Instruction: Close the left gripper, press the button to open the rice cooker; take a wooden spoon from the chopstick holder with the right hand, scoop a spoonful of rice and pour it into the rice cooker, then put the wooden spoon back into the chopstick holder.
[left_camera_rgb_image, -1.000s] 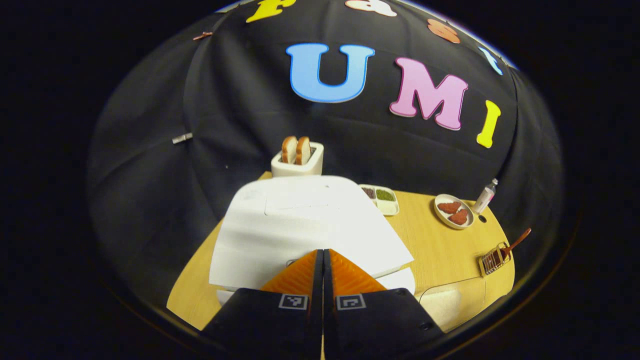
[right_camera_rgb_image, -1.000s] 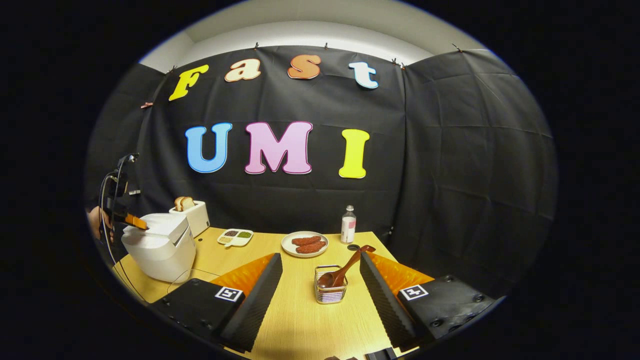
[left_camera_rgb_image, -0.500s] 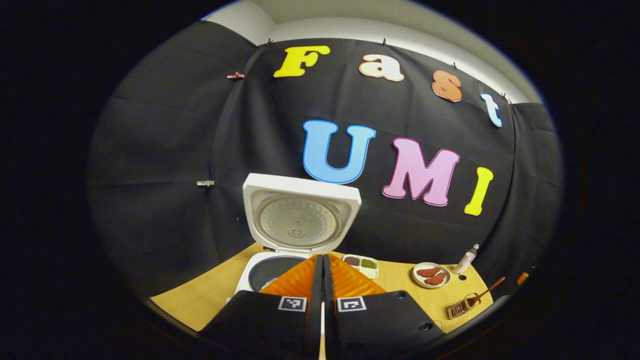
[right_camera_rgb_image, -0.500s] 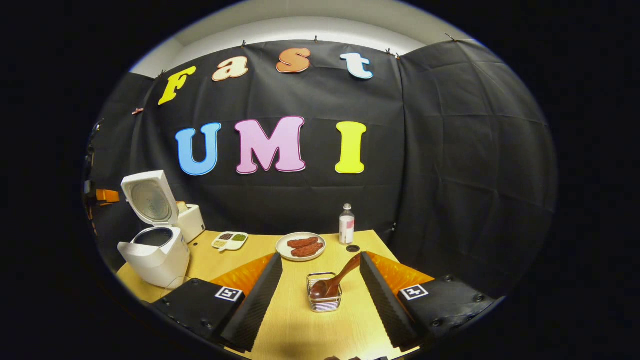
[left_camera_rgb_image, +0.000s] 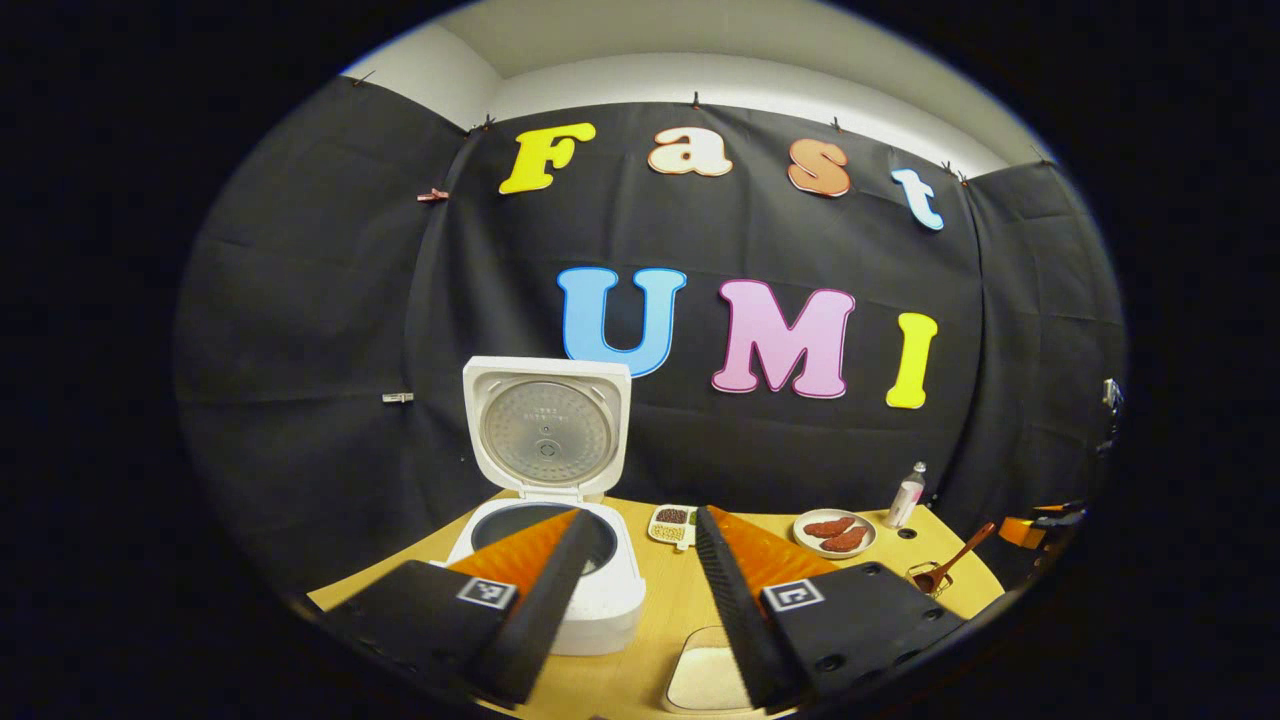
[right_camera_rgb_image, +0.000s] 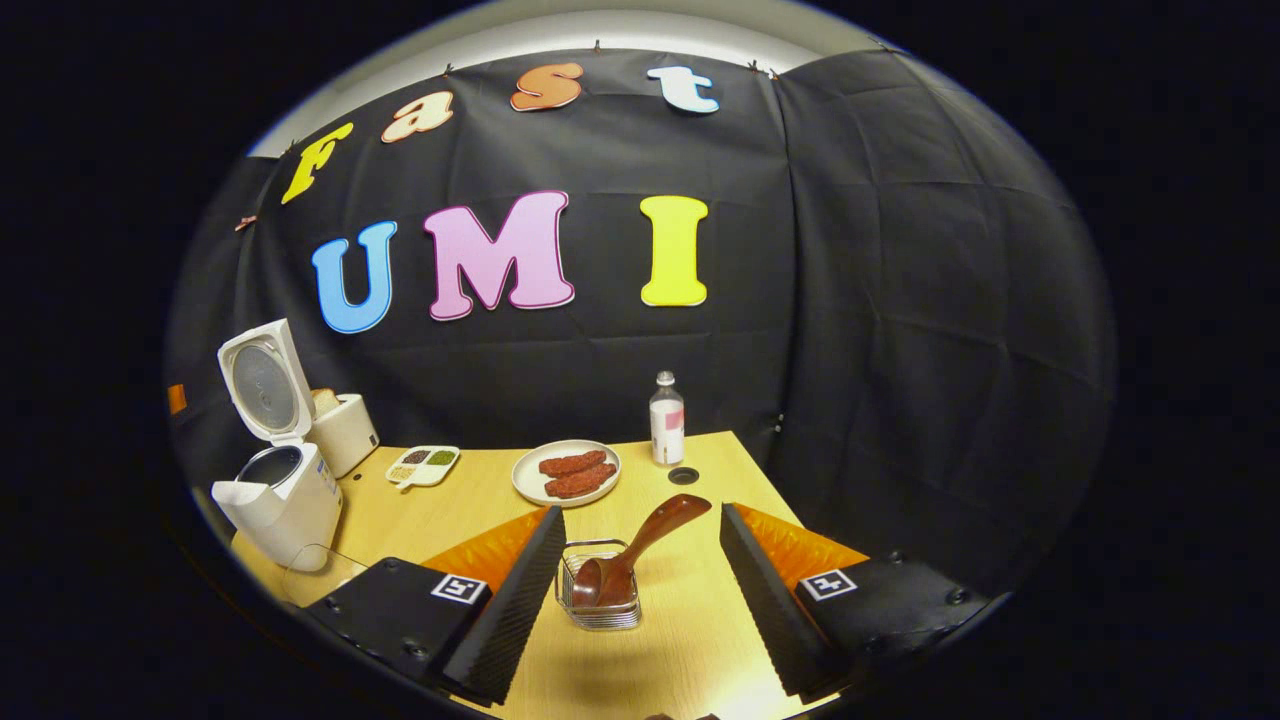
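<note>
The cooker (left_camera_rgb_image: 545, 590) sits at the table's (right_camera_rgb_image: 470, 500) left edge with its lid (left_camera_rgb_image: 545, 432) up. The left hand-held gripper (left_camera_rgb_image: 630, 600) is wide open and holds nothing. The right hand-held gripper (right_camera_rgb_image: 640, 580) is wide open too. The spoon (right_camera_rgb_image: 635, 550) leans in the holder (right_camera_rgb_image: 598, 600) between its fingers, near the front edge.

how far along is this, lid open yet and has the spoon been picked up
Done: the rice cooker lid stands open. In hand: the right gripper is open, flanking the spoon, which sits in the holder, not gripped. The left gripper is open, holding nothing. Left: grasp the spoon, scoop rice, pour, return it.
</note>
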